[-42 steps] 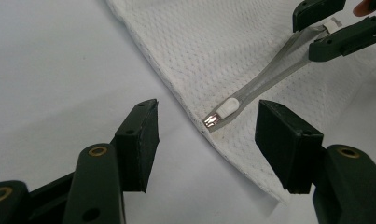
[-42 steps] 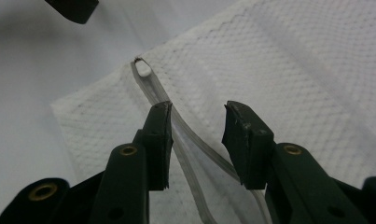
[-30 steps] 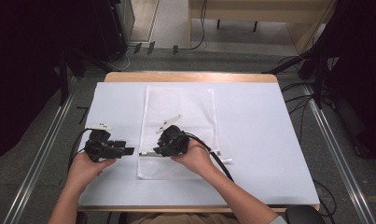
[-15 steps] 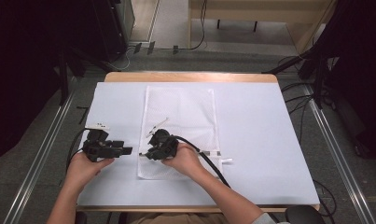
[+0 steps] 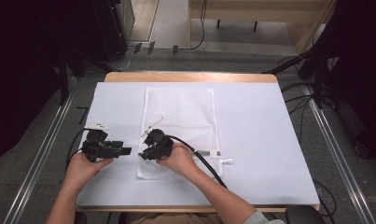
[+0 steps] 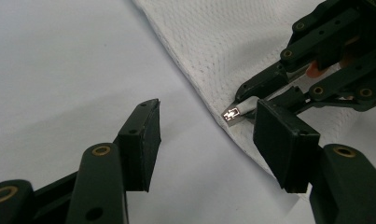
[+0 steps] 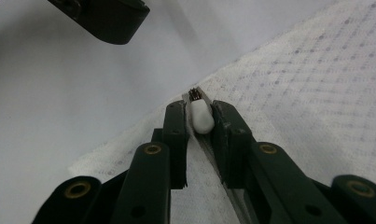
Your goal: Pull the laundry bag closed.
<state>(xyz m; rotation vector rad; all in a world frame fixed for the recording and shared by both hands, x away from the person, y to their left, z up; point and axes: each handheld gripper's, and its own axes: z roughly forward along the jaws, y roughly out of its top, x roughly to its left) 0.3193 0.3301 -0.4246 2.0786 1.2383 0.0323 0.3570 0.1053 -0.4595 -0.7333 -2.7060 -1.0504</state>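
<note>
Two claws, mine | right gripper (image 7: pixel 197 109) clenched on white zipper pull (image 7: pixel 200 116) at mesh bag's (image 5: pixel 185 112) left edge, near table's (image 5: pixel 269 140) front-left | left gripper (image 6: pixel 204 135) released, just beside, jaws facing pull | zipper runs along that edge.

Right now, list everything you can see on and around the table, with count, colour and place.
mesh bag: one, white, flat on the sheet, left of the middle
zipper pull: one, white, at the bag's left edge, between the right gripper's fingers
sheet: one, white, covering most of the table top
table: one, light wood, rim showing along the far edge
white tab: one, on the sheet by the bag's near right corner
left gripper: one, black, on the sheet left of the bag, open
right gripper: one, black, at the bag's left edge, shut on the zipper pull
hands: two, each holding a gripper
</note>
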